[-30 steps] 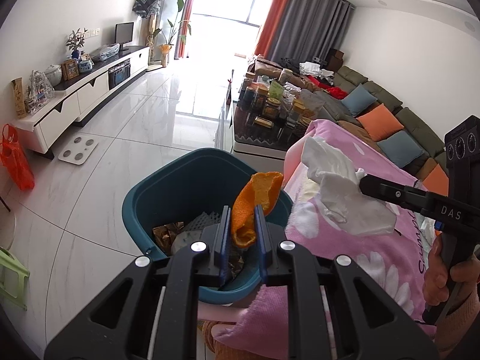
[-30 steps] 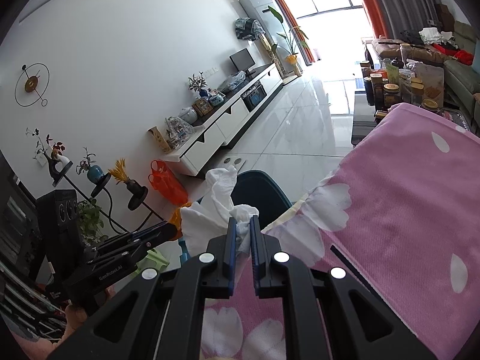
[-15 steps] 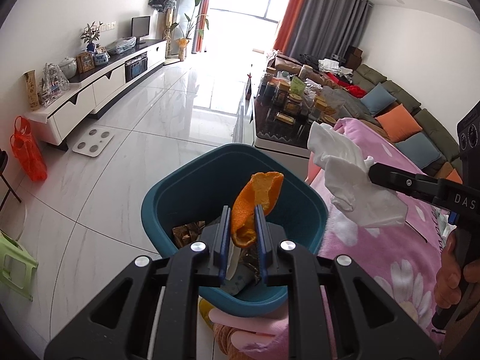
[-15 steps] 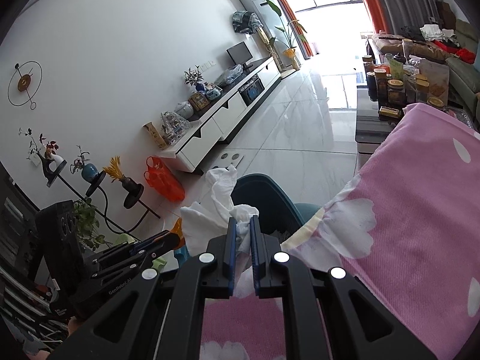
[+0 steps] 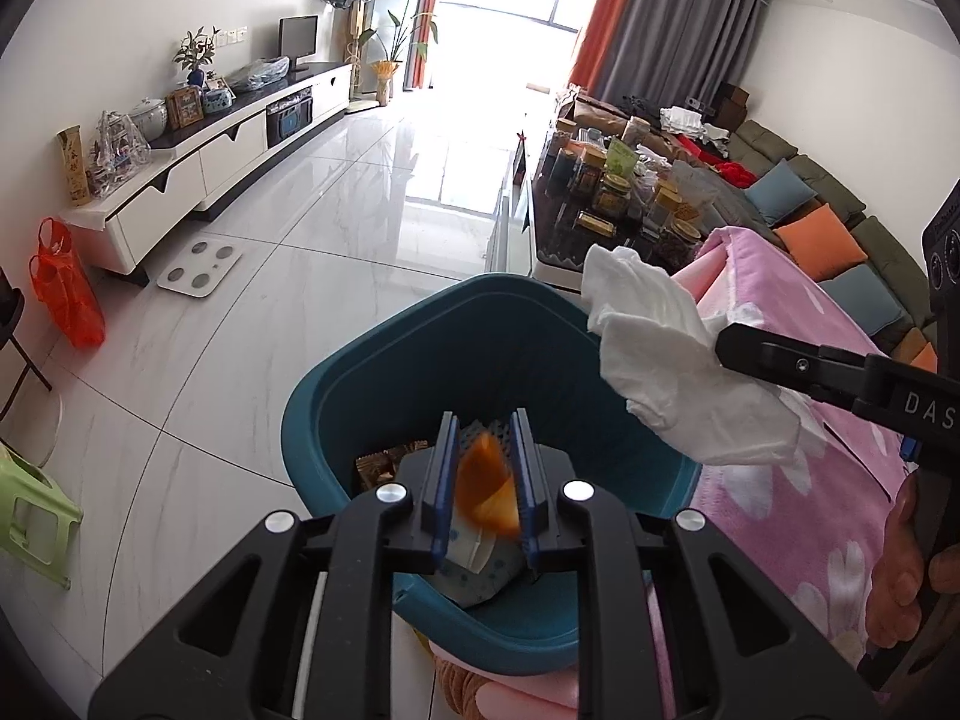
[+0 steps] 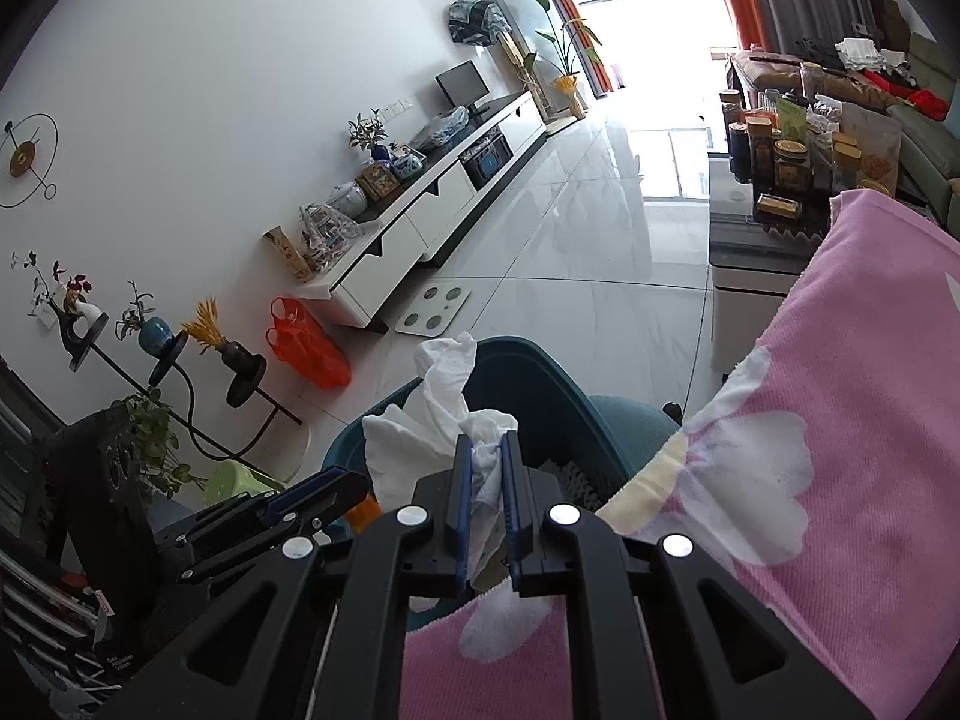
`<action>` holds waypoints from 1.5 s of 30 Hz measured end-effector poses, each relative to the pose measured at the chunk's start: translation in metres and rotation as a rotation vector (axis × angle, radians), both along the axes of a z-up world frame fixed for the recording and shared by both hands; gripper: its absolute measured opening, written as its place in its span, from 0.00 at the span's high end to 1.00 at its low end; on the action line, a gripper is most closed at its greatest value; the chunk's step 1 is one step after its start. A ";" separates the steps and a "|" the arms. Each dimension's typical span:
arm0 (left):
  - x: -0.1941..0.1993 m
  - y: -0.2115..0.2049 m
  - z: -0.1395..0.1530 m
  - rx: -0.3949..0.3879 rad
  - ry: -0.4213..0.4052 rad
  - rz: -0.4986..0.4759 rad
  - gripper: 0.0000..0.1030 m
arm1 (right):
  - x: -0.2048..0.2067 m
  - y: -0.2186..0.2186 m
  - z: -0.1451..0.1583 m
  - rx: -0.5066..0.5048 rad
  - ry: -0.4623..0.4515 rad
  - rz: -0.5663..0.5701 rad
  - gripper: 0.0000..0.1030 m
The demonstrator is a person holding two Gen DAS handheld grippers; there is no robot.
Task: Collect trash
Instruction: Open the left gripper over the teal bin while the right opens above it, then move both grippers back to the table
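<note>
The orange peel [image 5: 485,483] hangs blurred between the left gripper's [image 5: 485,480] parted jaws above the bin [image 5: 372,384]; the right gripper [image 6: 485,480] pinches white tissue [image 6: 432,420].

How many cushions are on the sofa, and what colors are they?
5 at least: on the sofa a blue cushion, an orange cushion, another blue cushion, an orange cushion partly hidden beside the right gripper, and a red cushion farther back. Others may be hidden.

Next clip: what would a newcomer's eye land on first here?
The teal trash bin in the middle, with the left claw over it and a blurred orange peel between its fingers. Beside it, the right claw grips a crumpled white tissue near the pink floral blanket.
</note>
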State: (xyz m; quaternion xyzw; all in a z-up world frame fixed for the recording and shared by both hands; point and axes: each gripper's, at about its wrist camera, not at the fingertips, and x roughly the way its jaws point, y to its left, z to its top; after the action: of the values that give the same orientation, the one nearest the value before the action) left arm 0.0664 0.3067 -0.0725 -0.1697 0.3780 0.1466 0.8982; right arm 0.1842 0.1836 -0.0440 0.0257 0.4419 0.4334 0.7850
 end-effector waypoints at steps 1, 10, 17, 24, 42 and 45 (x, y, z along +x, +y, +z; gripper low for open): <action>0.002 0.000 -0.001 0.000 0.004 0.000 0.83 | 0.000 0.002 -0.002 -0.006 0.003 -0.002 0.91; 0.002 0.001 0.001 0.010 -0.017 0.019 0.64 | 0.004 0.010 -0.007 -0.019 0.014 -0.014 0.80; -0.015 -0.007 0.024 0.054 -0.086 0.032 0.49 | -0.002 -0.015 0.008 0.020 -0.021 -0.020 0.70; -0.033 -0.054 0.055 0.110 -0.203 -0.085 0.28 | -0.029 -0.070 0.039 0.075 -0.138 -0.025 0.59; 0.001 -0.241 0.048 0.044 -0.211 -0.635 0.23 | -0.071 -0.276 0.040 0.004 -0.249 -0.371 0.55; 0.010 -0.264 0.040 0.036 -0.181 -0.692 0.23 | -0.074 -0.309 0.034 -0.028 -0.252 -0.450 0.55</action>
State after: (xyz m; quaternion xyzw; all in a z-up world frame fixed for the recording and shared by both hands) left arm 0.0766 0.0424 -0.0321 -0.0278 0.3291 -0.1754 0.9274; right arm 0.1105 -0.1253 -0.0100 0.0584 0.3296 0.2415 0.9109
